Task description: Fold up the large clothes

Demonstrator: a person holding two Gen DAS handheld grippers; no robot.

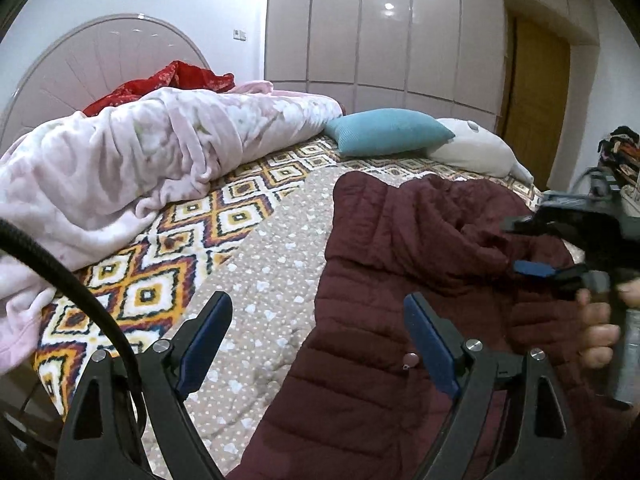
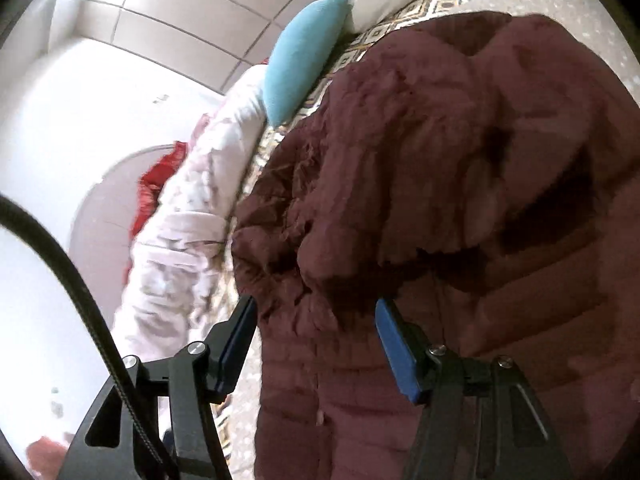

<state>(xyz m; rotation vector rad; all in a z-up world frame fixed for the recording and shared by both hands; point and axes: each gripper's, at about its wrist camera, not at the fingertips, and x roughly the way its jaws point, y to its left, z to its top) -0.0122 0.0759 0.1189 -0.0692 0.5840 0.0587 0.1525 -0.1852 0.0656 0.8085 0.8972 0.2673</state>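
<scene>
A maroon quilted puffer jacket (image 1: pixel 420 272) lies on the bed, its upper part bunched and folded over. My left gripper (image 1: pixel 320 312) is open and empty, hovering over the jacket's left edge, near a small snap button (image 1: pixel 411 358). My right gripper (image 1: pixel 532 248) shows at the right of the left wrist view, held in a hand above the bunched part. In the right wrist view the right gripper (image 2: pixel 316 312) is open, close above the jacket (image 2: pixel 460 184), with nothing between its pads.
The bed has a beige dotted quilt (image 1: pixel 272 272) over a diamond-patterned cover (image 1: pixel 160 264). A pink blanket (image 1: pixel 132 160), red cloth (image 1: pixel 168 80), teal pillow (image 1: pixel 384 130) and white pillow (image 1: pixel 476 148) lie at the far side. Wardrobe (image 1: pixel 384 24) and door (image 1: pixel 536 92) stand behind.
</scene>
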